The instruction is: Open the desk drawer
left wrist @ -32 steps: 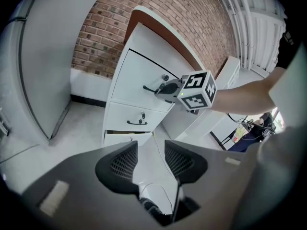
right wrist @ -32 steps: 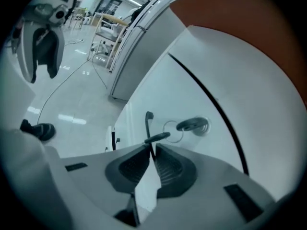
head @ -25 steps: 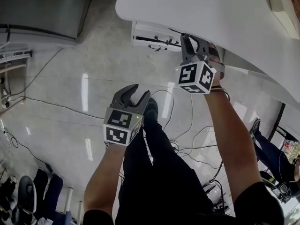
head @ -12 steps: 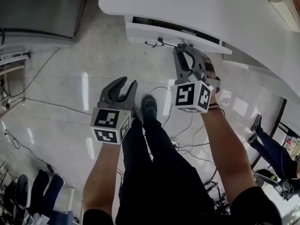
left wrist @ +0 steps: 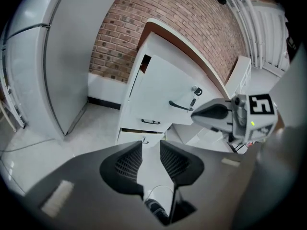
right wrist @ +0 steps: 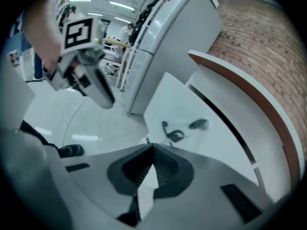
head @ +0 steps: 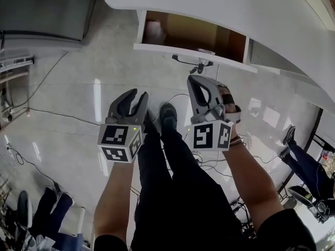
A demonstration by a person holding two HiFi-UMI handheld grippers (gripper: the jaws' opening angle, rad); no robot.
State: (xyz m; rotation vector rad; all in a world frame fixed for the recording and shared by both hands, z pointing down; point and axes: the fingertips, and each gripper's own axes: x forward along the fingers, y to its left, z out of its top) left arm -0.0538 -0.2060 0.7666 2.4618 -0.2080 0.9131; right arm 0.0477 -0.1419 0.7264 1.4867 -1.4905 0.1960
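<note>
Drawer (head: 191,50) stands out from under surface (head: 235,9), inside showing; task looks done. Right tool (head: 196,79) near drawer front, clear of handle (head: 198,67), jaws pressed together, empty. Left tool (head: 134,93) farther from drawer, jaws part-spread, just been closing, nothing between.

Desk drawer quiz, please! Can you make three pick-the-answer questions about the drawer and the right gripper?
1. Where is the drawer? A on the floor; B under the white desk top; C on top of the desk.
2. What colour is it inside? A blue; B green; C brown.
3. How are the right gripper's jaws? A together, holding nothing; B wide apart; C clamped on a spoon.
Answers: B, it sticks out beneath the top; C, its inner walls look brown; A, the right gripper view shows the jaws meeting with nothing between.
</note>
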